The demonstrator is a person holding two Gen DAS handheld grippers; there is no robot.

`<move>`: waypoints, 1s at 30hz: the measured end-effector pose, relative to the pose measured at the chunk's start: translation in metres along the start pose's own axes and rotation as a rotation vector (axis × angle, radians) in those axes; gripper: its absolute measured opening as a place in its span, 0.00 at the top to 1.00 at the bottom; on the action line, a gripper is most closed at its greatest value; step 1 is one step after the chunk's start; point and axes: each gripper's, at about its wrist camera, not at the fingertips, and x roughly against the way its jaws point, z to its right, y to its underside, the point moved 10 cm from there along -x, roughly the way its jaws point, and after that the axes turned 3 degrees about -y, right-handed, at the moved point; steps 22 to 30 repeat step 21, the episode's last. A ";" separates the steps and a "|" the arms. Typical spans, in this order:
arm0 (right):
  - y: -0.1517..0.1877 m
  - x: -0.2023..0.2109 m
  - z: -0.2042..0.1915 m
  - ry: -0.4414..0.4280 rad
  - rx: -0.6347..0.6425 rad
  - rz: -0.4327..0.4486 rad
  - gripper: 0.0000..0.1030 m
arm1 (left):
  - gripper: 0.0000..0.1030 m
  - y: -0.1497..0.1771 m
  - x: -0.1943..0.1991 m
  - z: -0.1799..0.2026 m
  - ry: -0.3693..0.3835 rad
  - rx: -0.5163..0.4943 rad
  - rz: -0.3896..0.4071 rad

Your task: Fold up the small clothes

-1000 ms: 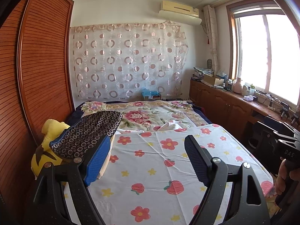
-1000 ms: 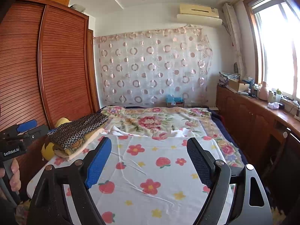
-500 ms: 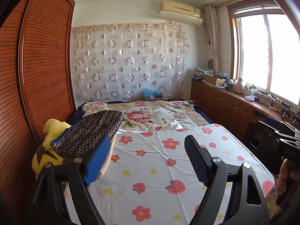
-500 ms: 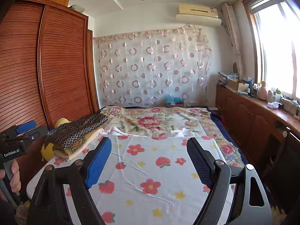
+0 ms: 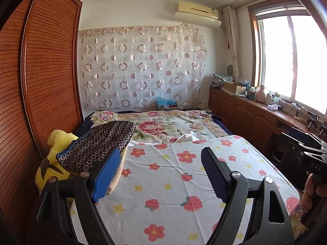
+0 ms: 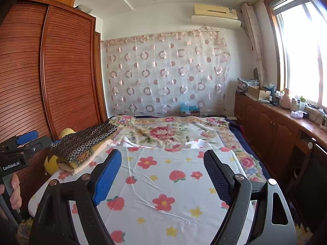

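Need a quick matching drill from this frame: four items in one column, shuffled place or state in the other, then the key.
Items:
1. dark ring-print garment
2. yellow plush toy
3. air conditioner
4. left tool

Places or states:
A. high on the far wall
B. on top of the folded stack at the bed's left edge
C. open, nothing between its fingers
D. between the stack and the wardrobe

Pairs: 1-B, 2-D, 3-A, 4-C
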 end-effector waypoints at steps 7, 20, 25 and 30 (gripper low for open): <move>0.000 0.000 0.002 -0.001 0.001 0.000 0.19 | 0.20 0.000 0.000 0.000 0.000 0.000 0.000; 0.000 0.001 0.003 -0.002 0.001 0.001 0.19 | 0.20 0.002 0.000 0.000 0.001 -0.001 0.001; 0.000 0.001 0.003 -0.003 0.001 0.002 0.19 | 0.20 0.002 0.000 0.000 0.000 0.000 0.001; 0.000 0.001 0.003 -0.003 0.001 0.002 0.19 | 0.20 0.002 0.000 0.000 0.000 0.000 0.001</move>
